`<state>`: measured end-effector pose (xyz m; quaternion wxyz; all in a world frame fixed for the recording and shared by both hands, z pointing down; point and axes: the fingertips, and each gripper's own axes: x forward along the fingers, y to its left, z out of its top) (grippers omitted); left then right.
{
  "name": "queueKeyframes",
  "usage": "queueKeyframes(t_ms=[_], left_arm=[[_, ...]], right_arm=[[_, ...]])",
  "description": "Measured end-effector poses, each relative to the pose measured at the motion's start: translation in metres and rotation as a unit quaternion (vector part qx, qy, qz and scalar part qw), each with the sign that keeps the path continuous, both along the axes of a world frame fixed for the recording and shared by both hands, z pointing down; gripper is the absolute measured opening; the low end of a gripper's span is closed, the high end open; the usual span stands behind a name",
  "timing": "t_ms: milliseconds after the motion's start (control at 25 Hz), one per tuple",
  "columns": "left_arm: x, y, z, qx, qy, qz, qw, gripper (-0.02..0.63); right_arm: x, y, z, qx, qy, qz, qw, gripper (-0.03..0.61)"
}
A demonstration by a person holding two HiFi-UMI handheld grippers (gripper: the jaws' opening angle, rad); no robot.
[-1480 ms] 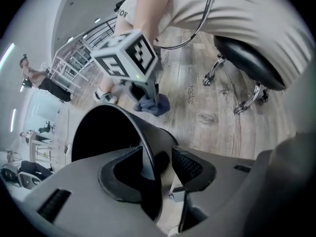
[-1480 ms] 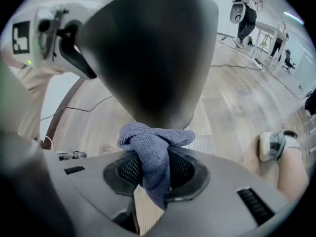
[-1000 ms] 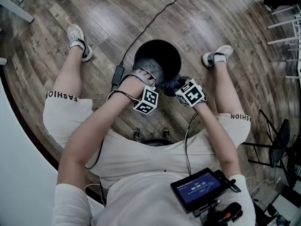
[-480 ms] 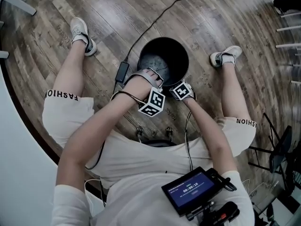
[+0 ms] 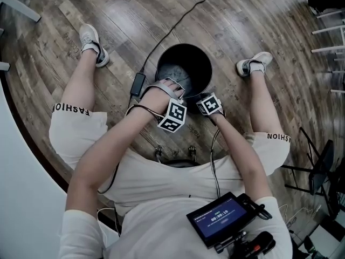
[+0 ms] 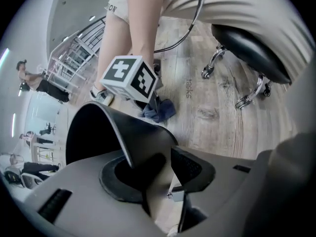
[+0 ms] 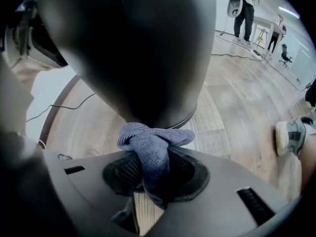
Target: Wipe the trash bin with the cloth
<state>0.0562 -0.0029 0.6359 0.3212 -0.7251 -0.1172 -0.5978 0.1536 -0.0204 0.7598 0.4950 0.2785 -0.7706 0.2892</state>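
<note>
The black trash bin [image 5: 197,58] stands upright on the wooden floor [image 5: 124,15] between the seated person's feet. The left tool [image 6: 165,169] straddles its near rim, and its jaws are opening with the thin wall between them. The right tool [image 7: 153,174] is clamped on a bunched blue-grey cloth [image 7: 153,142], which is pressed against the bin's outer wall low down. The bin looks light, stiff and smooth, so it would probably slide or tip under rubbing. The rim seems the best place to steady it. The cloth is soft and shapeless, best pinched through a thick fold. The shorts [image 5: 70,123] read "FASHION" on each leg.
</note>
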Motion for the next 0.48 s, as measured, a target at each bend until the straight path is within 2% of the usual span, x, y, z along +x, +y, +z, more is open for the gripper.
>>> queueKeyframes(t_ms=[120, 240, 360, 480], left_arm=[[-0.01, -0.004, -0.008, -0.019, 0.005, -0.024, 0.9995, 0.183], [-0.018, -0.01, -0.008, -0.015, -0.001, -0.03, 0.9994, 0.19], [-0.017, -0.012, -0.002, 0.008, -0.007, -0.012, 0.9999, 0.185], [-0.018, -0.005, 0.005, 0.024, -0.021, 0.02, 0.9993, 0.126]], right_arm=[[0.009, 0.009, -0.043, 0.009, -0.007, -0.022, 1.0, 0.107], [0.008, 0.01, -0.101, 0.043, -0.016, -0.043, 0.998, 0.107], [-0.007, 0.007, -0.159, 0.078, -0.04, -0.058, 0.994, 0.107], [-0.02, 0.002, -0.19, 0.099, -0.047, -0.064, 0.992, 0.107]])
